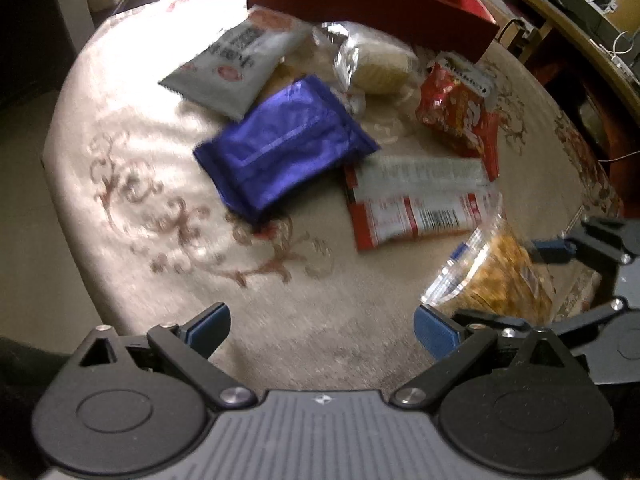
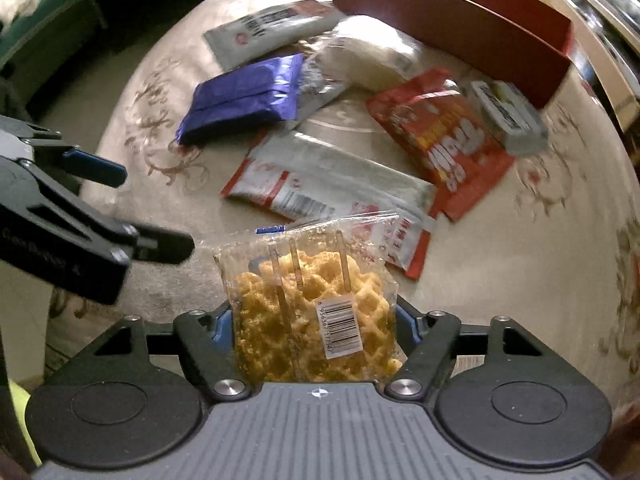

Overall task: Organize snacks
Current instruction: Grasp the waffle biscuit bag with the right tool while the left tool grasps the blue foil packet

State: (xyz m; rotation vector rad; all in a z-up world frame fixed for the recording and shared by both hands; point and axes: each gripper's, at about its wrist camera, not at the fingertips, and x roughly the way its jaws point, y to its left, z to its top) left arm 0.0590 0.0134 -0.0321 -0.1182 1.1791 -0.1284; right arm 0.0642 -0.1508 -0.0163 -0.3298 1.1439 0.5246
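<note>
My right gripper [image 2: 316, 324] is shut on a clear bag of yellow waffle snacks [image 2: 316, 312], held above the table's near side. In the left wrist view that bag [image 1: 500, 276] shows at the right, between the right gripper's fingers [image 1: 550, 249]. My left gripper [image 1: 322, 330] is open with nothing in it, over bare cloth left of the bag. On the table lie a purple packet [image 1: 280, 148], a grey-white packet [image 1: 236, 68], a clear bag with pale contents [image 1: 376, 60], a red bag [image 1: 460, 112] and a red-and-white packet [image 1: 416, 204].
A long dark-red box [image 1: 368, 4] stands at the table's far side behind the snacks. The round table wears a beige cloth with a floral pattern [image 1: 160, 200]. Furniture and shelves crowd the right edge [image 1: 580, 20]. The left gripper [image 2: 136, 208] shows at the left in the right wrist view.
</note>
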